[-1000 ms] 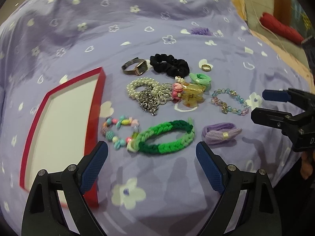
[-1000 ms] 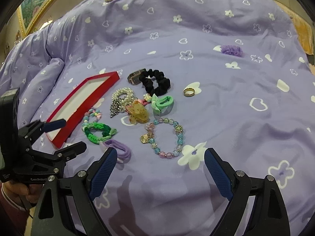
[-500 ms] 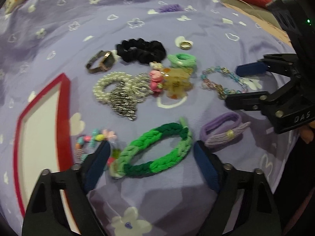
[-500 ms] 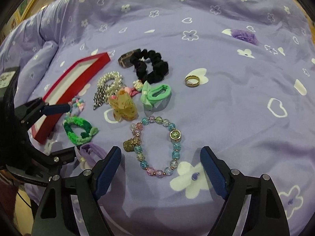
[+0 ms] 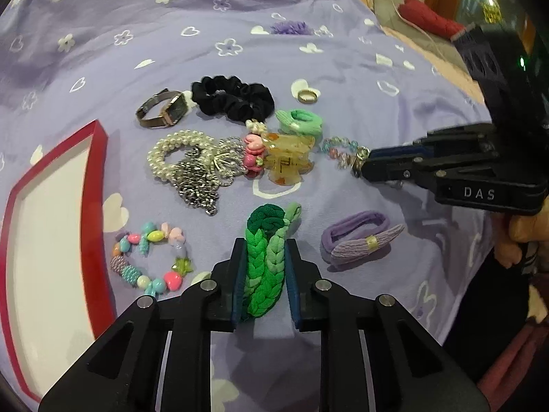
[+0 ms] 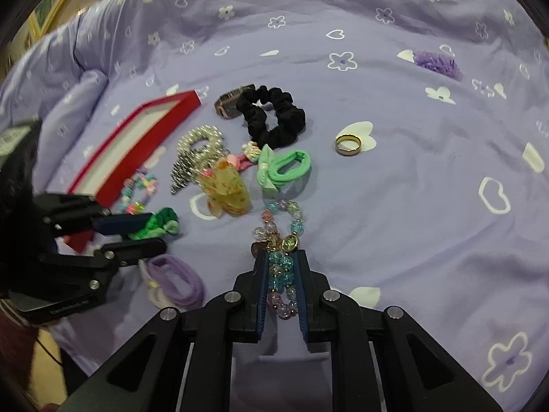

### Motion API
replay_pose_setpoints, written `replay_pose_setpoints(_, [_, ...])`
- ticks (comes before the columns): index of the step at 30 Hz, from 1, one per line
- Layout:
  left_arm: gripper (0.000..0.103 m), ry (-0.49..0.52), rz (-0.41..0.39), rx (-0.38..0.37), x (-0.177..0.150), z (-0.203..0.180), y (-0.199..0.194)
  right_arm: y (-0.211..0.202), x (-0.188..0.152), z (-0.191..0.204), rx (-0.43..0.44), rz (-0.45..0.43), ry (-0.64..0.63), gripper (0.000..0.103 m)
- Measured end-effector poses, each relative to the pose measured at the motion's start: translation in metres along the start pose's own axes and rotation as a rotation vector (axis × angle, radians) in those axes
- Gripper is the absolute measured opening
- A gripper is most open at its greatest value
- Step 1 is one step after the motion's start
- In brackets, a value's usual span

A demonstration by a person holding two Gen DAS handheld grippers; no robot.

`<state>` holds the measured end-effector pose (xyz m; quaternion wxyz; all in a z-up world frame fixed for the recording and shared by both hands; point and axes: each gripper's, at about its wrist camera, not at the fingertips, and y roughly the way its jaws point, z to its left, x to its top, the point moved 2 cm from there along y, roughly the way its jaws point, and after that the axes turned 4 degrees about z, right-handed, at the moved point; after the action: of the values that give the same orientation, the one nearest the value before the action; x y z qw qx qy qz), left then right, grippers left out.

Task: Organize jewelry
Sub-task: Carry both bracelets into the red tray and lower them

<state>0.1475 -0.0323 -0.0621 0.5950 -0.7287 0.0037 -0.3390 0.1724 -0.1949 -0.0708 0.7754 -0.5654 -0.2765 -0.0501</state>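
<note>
My left gripper (image 5: 263,250) is shut on the green braided band (image 5: 266,257), squeezing it flat on the purple bedspread. My right gripper (image 6: 282,261) is shut on the pastel glass-bead bracelet (image 6: 281,226); it also shows in the left wrist view (image 5: 365,166). The red-rimmed white tray (image 5: 51,213) lies at the left. Around it lie a colourful bead bracelet (image 5: 147,261), pearl bracelets and a silver chain (image 5: 185,164), a watch (image 5: 164,110), a black scrunchie (image 5: 233,99), a gold ring (image 5: 307,96), an amber hair claw (image 5: 288,161), a mint hair tie (image 5: 300,122) and a lilac hair tie (image 5: 360,237).
The floral purple bedspread (image 6: 429,189) covers the bed and falls away at the near edge. A purple fluffy piece (image 6: 435,63) lies far back right. A red roll (image 5: 429,17) lies on the floor beyond the bed. The person's hand (image 5: 521,237) holds the right gripper.
Both grippers were open and have closed: the left on the green braided band, the right on the glass-bead bracelet. Both items are now squeezed narrow between the fingers.
</note>
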Motion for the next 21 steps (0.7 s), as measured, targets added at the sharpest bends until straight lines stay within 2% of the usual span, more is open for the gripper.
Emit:
replay_pose_setpoints(2, [0.018,-0.033,-0.018,-0.016,-0.001,0.004,-0.009,-0.004,0.001,0.003,0.010,-0.008,0.004,0.013])
replay_pose_setpoints(3, [0.018,-0.055,-0.030,-0.028,-0.001,0.007,-0.013,-0.007,0.002,0.005,0.012,-0.017,0.002,0.001])
replay_pose_setpoints(11, [0.018,-0.189,-0.091,-0.049,-0.014,0.026,-0.042,-0.028,0.015,0.028,0.053,-0.069,-0.030,0.000])
replay_pose_setpoints(14, [0.018,-0.216,-0.112,-0.057,-0.019,0.031,-0.053,-0.030,0.020,0.036,0.028,-0.077,-0.051,0.000])
replay_pose_setpoints(17, [0.018,-0.230,-0.128,-0.054,-0.022,0.033,-0.061,-0.023,0.019,0.027,-0.002,-0.046,-0.016,0.014])
replay_pose_setpoints(18, [0.018,-0.235,-0.130,-0.057,-0.023,0.034,-0.062,-0.020,0.018,0.023,-0.027,-0.039,-0.007,0.034])
replay_pose_setpoints(19, [0.018,-0.238,-0.130,-0.058,-0.023,0.034,-0.062,-0.019,0.014,0.020,-0.035,-0.036,-0.005,0.045])
replay_pose_setpoints(20, [0.018,-0.242,-0.130,-0.059,-0.023,0.035,-0.063,-0.018,0.012,0.018,-0.037,-0.034,-0.004,0.062])
replay_pose_setpoints(21, [0.018,-0.245,-0.130,-0.058,-0.024,0.035,-0.063,-0.016,0.009,0.016,-0.037,-0.030,-0.004,0.062])
